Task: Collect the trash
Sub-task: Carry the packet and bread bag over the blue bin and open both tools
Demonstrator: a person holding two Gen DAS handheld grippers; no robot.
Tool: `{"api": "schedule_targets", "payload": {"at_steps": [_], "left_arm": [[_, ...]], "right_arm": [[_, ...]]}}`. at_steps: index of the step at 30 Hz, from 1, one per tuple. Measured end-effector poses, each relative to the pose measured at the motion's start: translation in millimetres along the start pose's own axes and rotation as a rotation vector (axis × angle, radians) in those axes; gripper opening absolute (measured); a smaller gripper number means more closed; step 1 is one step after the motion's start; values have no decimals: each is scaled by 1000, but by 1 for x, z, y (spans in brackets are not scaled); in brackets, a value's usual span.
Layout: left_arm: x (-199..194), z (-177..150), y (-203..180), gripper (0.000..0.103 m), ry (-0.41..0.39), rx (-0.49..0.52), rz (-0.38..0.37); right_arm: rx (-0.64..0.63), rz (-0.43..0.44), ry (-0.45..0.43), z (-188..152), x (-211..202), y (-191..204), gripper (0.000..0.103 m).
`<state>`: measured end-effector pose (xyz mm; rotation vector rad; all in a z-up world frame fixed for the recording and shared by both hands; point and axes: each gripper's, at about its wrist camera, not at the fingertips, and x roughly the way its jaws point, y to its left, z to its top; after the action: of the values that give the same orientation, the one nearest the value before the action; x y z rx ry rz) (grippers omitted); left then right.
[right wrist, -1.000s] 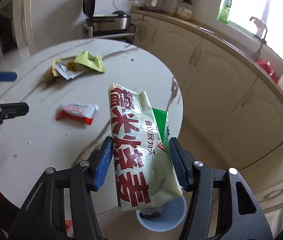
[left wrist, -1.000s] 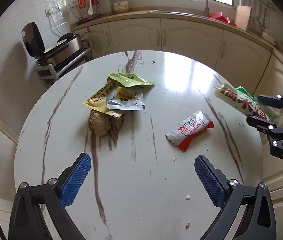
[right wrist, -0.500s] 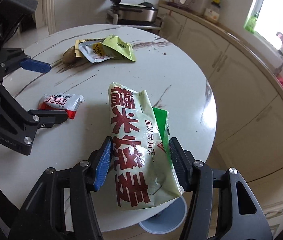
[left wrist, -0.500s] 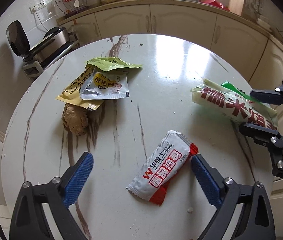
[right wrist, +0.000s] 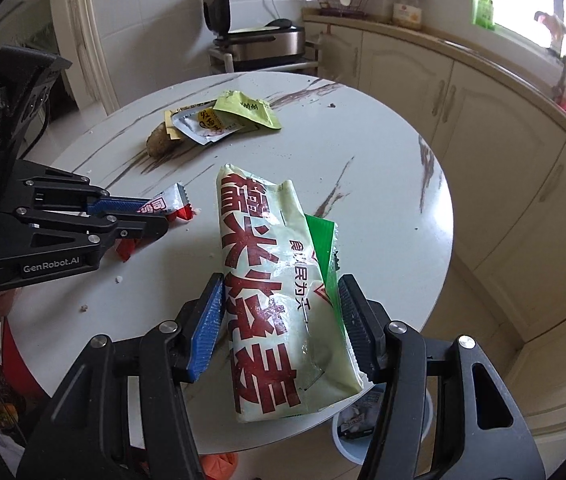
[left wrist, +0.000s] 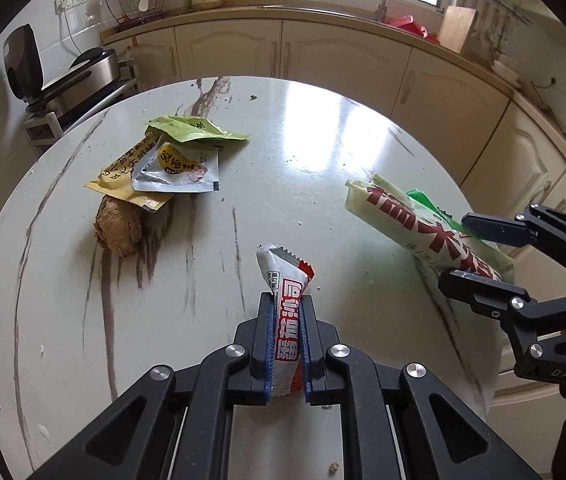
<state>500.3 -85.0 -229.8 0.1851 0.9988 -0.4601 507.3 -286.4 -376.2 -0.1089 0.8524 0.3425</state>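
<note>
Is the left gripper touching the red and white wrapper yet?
Touching. The left wrist view shows the closing left gripper with both blue pads pressed on the red and white wrapper.

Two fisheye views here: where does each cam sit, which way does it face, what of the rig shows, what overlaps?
Left wrist: on the left gripper, looking down across the round table toward the counter; its jaws are closing on the red-and-white wrapper; the right gripper shows at right.
Right wrist: on the right gripper, facing the table from its edge, clamping the big pale-green bag; the left gripper shows at left, bin below.
Shared: table, both wrappers, wrapper pile, both grippers.
</note>
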Motion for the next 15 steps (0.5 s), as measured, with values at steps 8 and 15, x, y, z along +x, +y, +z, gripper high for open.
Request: {"api": "schedule_targets", "payload": {"at_steps": [8, 15], "left_arm": [[-35, 17, -65, 7, -61, 72, -82], [-19, 35, -165, 7, -50, 196, -173]], "right_arm": [[118, -15, -92, -25, -50, -40, 54], [330, -131, -158, -87, -102, -118, 55]]}}
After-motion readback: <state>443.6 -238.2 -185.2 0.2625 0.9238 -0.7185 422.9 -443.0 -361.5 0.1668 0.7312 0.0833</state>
